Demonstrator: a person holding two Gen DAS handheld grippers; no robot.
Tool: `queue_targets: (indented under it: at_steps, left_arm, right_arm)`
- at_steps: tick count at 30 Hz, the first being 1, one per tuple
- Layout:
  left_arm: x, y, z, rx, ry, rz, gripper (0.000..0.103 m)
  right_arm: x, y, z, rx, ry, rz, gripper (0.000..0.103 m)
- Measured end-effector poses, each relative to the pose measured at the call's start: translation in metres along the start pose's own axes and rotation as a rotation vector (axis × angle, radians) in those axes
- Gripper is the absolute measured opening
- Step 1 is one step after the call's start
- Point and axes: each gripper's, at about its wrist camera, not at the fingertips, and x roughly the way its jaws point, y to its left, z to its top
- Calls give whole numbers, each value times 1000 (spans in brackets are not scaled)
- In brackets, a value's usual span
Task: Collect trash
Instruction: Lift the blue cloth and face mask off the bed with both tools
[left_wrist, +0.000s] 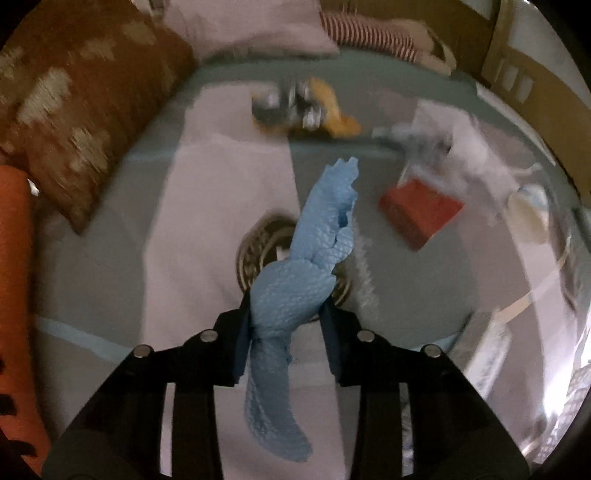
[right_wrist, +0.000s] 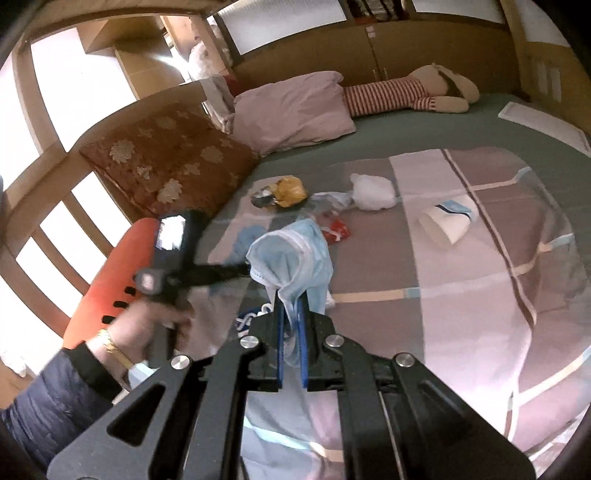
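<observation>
The left gripper (left_wrist: 286, 314) pinches a blue glove (left_wrist: 295, 288), its long axis running forward beyond the fingertips, while the right gripper (right_wrist: 291, 314), pressed shut on a face mask (right_wrist: 291, 251), stands nearer the red wrapper (right_wrist: 338, 230).

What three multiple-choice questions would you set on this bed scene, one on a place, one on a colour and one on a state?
1. Where does the paper cup lie?
A. on a pillow
B. on its side on the checked bedspread
C. on the floor

2. What colour is the small packet left of the cup?
A. green
B. black
C. red

3. How is the right hand-held gripper?
A. shut on a light blue face mask
B. open and empty
C. shut on a bottle

Answers:
1 B, the cup's mouth faces sideways and it rests on the bedspread.
2 C, the packet is plainly red against the pale cloth.
3 A, its jaws are nearly together and pinch the mask's lower edge.
</observation>
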Motion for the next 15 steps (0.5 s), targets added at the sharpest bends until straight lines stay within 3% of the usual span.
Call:
queue_targets:
  at_steps: [4, 9, 12, 15]
  left_arm:
    - [-73, -9, 4, -47, -97, -65, 35]
    - [-172, -31, -23, -17, -255, -103, 36]
    - [-199, -45, -47, -10, -314, -91, 36]
    - [-200, -57, -66, -19, -309, -108, 36]
  right_arm:
    - [-11, 8, 5, -77, -56, -57, 7]
    - [-25, 13, 7, -118, -109, -75, 7]
    - [-28, 10, 6, -120, -116, -80, 7]
    - [-26, 10, 6, -120, -114, -83, 7]
